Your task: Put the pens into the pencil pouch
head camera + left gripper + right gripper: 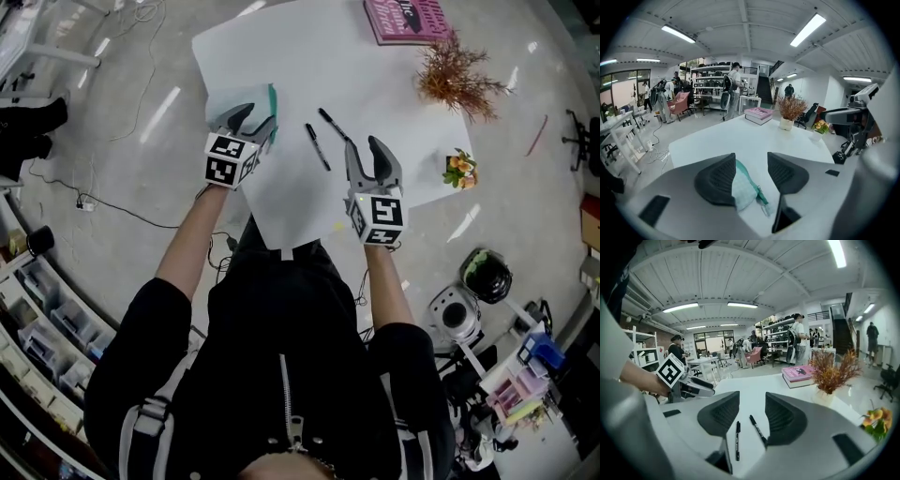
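Note:
A pale green pencil pouch [240,101] with a teal zipper lies on the white table [309,66] at its left side. In the left gripper view the pouch [743,190] lies under and between the jaws, which stand apart and do not clamp it. My left gripper [253,122] is open just over it. Two black pens [317,146] [331,124] lie side by side near the table's middle. My right gripper [367,155] is open, just short of the pens. In the right gripper view both pens [737,439] [758,430] show in the gap ahead of its jaws.
A pink book [408,19] lies at the far edge. A dried plant [455,75] and a small flower pot [460,169] stand at the right side. The table's front corner is near my body. Cables and equipment are on the floor around.

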A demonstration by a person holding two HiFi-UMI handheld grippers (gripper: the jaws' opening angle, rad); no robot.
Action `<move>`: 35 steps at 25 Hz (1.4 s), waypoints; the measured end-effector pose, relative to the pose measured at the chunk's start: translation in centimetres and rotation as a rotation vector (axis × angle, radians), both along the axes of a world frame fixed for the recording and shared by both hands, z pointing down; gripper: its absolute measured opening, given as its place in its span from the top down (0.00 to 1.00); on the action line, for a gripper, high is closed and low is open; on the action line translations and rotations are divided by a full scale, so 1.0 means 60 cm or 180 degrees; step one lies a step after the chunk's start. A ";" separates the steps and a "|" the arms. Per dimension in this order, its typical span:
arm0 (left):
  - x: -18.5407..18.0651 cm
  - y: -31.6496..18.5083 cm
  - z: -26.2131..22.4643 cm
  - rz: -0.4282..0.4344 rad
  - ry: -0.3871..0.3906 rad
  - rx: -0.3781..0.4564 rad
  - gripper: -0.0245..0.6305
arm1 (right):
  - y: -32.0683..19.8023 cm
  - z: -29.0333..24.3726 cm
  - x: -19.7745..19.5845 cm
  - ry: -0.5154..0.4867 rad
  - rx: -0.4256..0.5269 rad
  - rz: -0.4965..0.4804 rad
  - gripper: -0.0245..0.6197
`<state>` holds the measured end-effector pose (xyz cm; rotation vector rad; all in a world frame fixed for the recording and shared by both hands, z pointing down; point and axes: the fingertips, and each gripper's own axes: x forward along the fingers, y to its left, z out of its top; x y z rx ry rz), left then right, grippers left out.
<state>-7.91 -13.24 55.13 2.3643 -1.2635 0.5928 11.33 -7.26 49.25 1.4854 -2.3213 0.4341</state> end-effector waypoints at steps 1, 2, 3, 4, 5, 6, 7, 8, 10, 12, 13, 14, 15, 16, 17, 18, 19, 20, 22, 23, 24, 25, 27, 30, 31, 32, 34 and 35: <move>0.002 -0.005 0.014 0.0017 -0.0032 -0.0058 0.60 | -0.002 0.005 0.000 0.0005 -0.0022 0.0011 0.71; 0.003 -0.010 0.027 0.0031 -0.0064 -0.0118 0.60 | -0.003 0.010 0.000 0.0010 -0.0045 0.0024 0.70; 0.005 -0.013 0.041 0.0046 -0.0099 -0.0177 0.60 | -0.003 0.015 0.000 0.0013 -0.0070 0.0038 0.70; 0.007 -0.015 0.054 0.0062 -0.0136 -0.0233 0.60 | -0.003 0.020 0.001 0.0015 -0.0096 0.0053 0.70; 0.011 -0.017 0.067 0.0080 -0.0177 -0.0286 0.60 | -0.003 0.025 0.003 0.0018 -0.0123 0.0068 0.70; 0.014 -0.019 0.080 0.0100 -0.0221 -0.0335 0.60 | -0.003 0.029 0.004 0.0020 -0.0149 0.0084 0.70; 0.017 -0.022 0.093 0.0118 -0.0268 -0.0376 0.61 | -0.004 0.034 0.005 0.0021 -0.0172 0.0100 0.70; 0.018 -0.026 0.104 0.0132 -0.0315 -0.0410 0.61 | -0.005 0.039 0.005 0.0018 -0.0196 0.0114 0.70; 0.019 -0.031 0.123 0.0144 -0.0399 -0.0473 0.65 | -0.005 0.050 0.003 0.0011 -0.0249 0.0134 0.70; 0.018 -0.032 0.140 0.0153 -0.0475 -0.0528 0.68 | 0.000 0.060 0.001 0.0007 -0.0303 0.0157 0.70; 0.017 -0.032 0.146 0.0159 -0.0513 -0.0543 0.69 | 0.002 0.063 0.001 0.0003 -0.0323 0.0173 0.70; 0.017 -0.033 0.152 0.0163 -0.0549 -0.0554 0.70 | 0.004 0.065 0.001 -0.0002 -0.0338 0.0188 0.70; 0.016 -0.033 0.158 0.0161 -0.0582 -0.0564 0.72 | 0.006 0.067 0.001 -0.0003 -0.0351 0.0196 0.70; 0.014 -0.033 0.165 0.0155 -0.0608 -0.0576 0.75 | 0.006 0.068 0.001 -0.0002 -0.0362 0.0199 0.70; 0.013 -0.033 0.170 0.0149 -0.0623 -0.0587 0.78 | 0.006 0.071 0.001 -0.0002 -0.0370 0.0198 0.70; 0.014 -0.033 0.173 0.0148 -0.0625 -0.0593 0.80 | 0.006 0.073 0.001 -0.0003 -0.0377 0.0197 0.70; 0.015 -0.033 0.173 0.0152 -0.0619 -0.0595 0.82 | 0.005 0.075 0.002 -0.0004 -0.0382 0.0198 0.70; 0.016 -0.033 0.172 0.0159 -0.0610 -0.0590 0.83 | 0.005 0.078 0.002 -0.0005 -0.0389 0.0198 0.69; 0.017 -0.032 0.164 0.0161 -0.0572 -0.0568 0.85 | 0.006 0.082 0.001 -0.0003 -0.0405 0.0193 0.69; 0.016 -0.032 0.159 0.0154 -0.0546 -0.0557 0.87 | 0.006 0.084 -0.001 0.0001 -0.0415 0.0186 0.69; 0.015 -0.031 0.155 0.0148 -0.0522 -0.0550 0.89 | 0.007 0.086 -0.003 0.0005 -0.0423 0.0179 0.69; 0.013 -0.030 0.152 0.0147 -0.0501 -0.0544 0.89 | 0.007 0.088 -0.005 0.0008 -0.0432 0.0172 0.69; 0.010 -0.028 0.148 0.0150 -0.0466 -0.0529 0.90 | 0.008 0.094 -0.008 0.0017 -0.0448 0.0161 0.69; 0.005 -0.025 0.135 0.0147 -0.0415 -0.0467 0.90 | 0.011 0.099 -0.011 0.0023 -0.0472 0.0149 0.69; 0.005 -0.024 0.128 0.0149 -0.0397 -0.0430 0.91 | 0.012 0.099 -0.012 0.0026 -0.0478 0.0144 0.69; 0.005 -0.024 0.121 0.0154 -0.0375 -0.0390 0.91 | 0.013 0.101 -0.012 0.0029 -0.0484 0.0139 0.69; 0.005 -0.022 0.107 0.0173 -0.0326 -0.0312 0.91 | 0.014 0.104 -0.014 0.0036 -0.0501 0.0120 0.69; 0.005 -0.021 0.101 0.0188 -0.0304 -0.0277 0.92 | 0.016 0.107 -0.014 0.0042 -0.0512 0.0104 0.69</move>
